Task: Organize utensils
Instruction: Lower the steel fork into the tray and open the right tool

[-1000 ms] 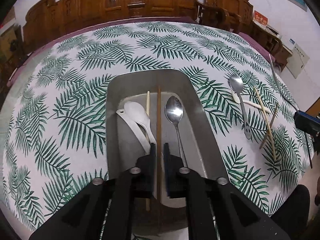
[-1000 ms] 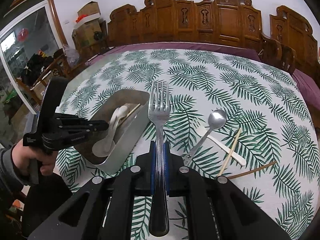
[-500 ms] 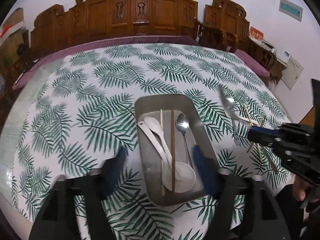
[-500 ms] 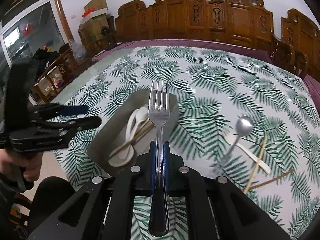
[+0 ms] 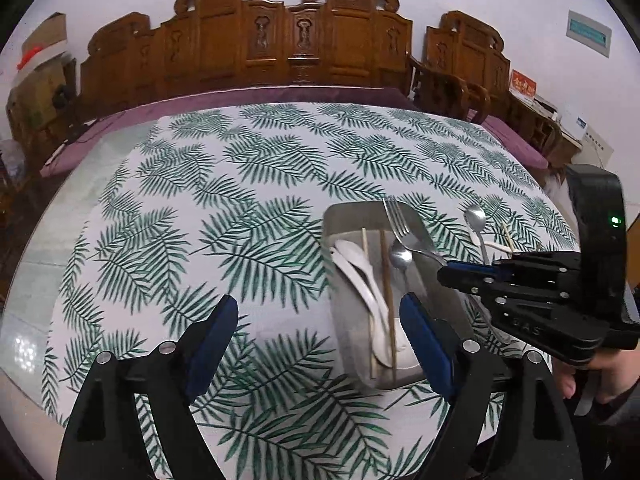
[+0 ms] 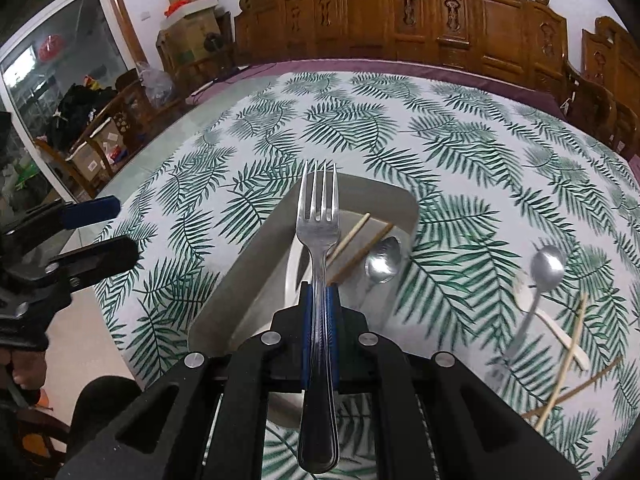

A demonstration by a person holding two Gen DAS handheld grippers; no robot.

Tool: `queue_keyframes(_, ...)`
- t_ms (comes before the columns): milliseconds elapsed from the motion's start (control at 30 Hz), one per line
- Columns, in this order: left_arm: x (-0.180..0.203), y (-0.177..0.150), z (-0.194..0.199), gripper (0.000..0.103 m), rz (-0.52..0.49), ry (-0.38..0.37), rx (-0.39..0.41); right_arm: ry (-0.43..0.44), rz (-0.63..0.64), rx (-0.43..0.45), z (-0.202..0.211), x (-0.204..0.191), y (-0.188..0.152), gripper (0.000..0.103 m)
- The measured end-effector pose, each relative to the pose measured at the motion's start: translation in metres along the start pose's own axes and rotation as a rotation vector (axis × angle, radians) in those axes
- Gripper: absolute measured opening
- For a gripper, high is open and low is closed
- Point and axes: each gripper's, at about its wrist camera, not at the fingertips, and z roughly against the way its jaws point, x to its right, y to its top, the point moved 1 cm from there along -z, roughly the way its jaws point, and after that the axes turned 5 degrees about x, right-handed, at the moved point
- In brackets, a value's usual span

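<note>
Your left tool [image 5: 318, 320] has released the chopstick [image 5: 387, 280] into the tray [image 5: 344, 320], jaws opening, empty; your right tool [image 6: 320, 300] grips the fork [image 6: 318, 236] above that tray.

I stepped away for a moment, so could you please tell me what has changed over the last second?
The left gripper let go of the dark chopstick, now lying in the metal tray; its fingers are opening with nothing between them, and it drew back. The right gripper carried the fork over the tray. The fork stays clamped; the spoon and chopsticks on the tablecloth have not moved.
</note>
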Motion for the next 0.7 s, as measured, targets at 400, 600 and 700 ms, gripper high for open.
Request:
queue_keyframes(400, -0.021, -0.009, 0.000, 0.079, 0.027, 0.019, -0.011, -0.071, -0.032, -0.054, -0.050, -0.009, 0.012, 0.009)
queue_keyframes(600, -0.023, -0.014, -0.001, 0.079, 0.029, 0.017, -0.019, -0.148, -0.057, -0.086, -0.063, 0.001, 0.007, 0.009)
queue_keyframes(700, -0.023, -0.013, -0.001, 0.079, 0.028, 0.017, -0.019, -0.132, -0.088, -0.090, -0.065, 0.005, 0.004, 0.009)
